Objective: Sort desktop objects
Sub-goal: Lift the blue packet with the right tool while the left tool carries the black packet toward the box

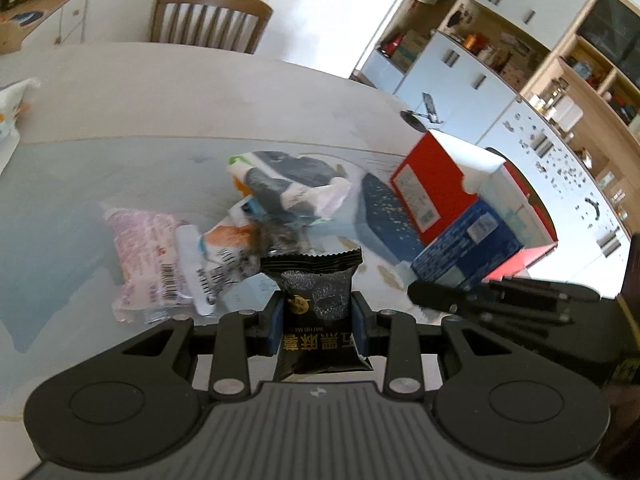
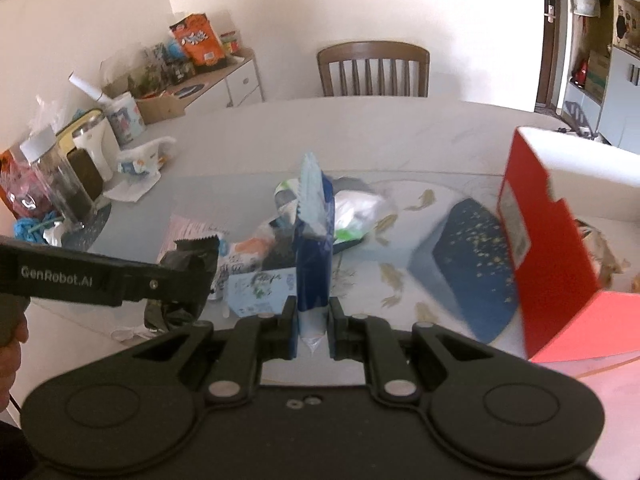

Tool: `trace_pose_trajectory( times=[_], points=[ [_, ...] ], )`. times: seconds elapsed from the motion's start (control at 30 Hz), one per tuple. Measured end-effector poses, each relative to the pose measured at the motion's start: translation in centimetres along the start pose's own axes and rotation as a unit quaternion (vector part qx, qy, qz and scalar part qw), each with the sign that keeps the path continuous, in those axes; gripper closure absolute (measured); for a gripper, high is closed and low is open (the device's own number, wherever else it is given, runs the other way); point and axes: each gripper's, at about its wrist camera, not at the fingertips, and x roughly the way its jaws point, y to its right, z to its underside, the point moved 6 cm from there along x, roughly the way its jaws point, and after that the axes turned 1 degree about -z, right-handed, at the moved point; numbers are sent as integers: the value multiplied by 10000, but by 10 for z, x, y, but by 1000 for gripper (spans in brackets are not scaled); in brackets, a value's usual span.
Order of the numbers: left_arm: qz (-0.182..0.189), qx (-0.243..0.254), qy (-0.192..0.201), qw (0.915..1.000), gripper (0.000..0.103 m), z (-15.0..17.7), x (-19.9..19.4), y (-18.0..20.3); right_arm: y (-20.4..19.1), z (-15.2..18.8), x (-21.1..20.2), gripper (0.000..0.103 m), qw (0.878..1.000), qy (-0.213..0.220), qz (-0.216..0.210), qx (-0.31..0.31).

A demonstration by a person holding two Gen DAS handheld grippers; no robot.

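My left gripper (image 1: 317, 320) is shut on a black snack packet (image 1: 316, 304) with gold lettering, held upright above the table. In the right wrist view the same gripper (image 2: 188, 280) comes in from the left with the black packet (image 2: 192, 256). My right gripper (image 2: 313, 328) is shut on a blue and white packet (image 2: 314, 248), held on edge and lifted off the table. A heap of snack packets (image 1: 256, 216) lies on the table behind both. The red open box (image 1: 460, 188) stands at the right, with a blue box (image 1: 468, 248) against it. The right gripper's fingers (image 1: 440, 296) show at the right of the left wrist view.
A pink wrapped pack (image 1: 144, 256) lies left of the heap. A dark blue speckled pouch (image 2: 472, 272) lies by the red box (image 2: 552, 248). Jars and cups (image 2: 80, 160) crowd the table's left end. A wooden chair (image 2: 372, 68) stands at the far side.
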Motion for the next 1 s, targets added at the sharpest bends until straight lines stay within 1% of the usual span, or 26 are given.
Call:
trace_pose_trajectory(
  times=[0.2, 0.53, 1.0],
  points=[
    [75, 266, 17, 9996, 71, -6, -1, 23, 20, -14, -20, 91, 9998, 110, 30, 142],
    [206, 615, 112, 9978, 71, -21, 4, 68, 58, -32, -50, 91, 9990, 361, 150, 196],
    [346, 921, 152, 9950, 71, -41, 39, 135, 123, -42, -74, 91, 9974, 549, 176, 438]
  ],
)
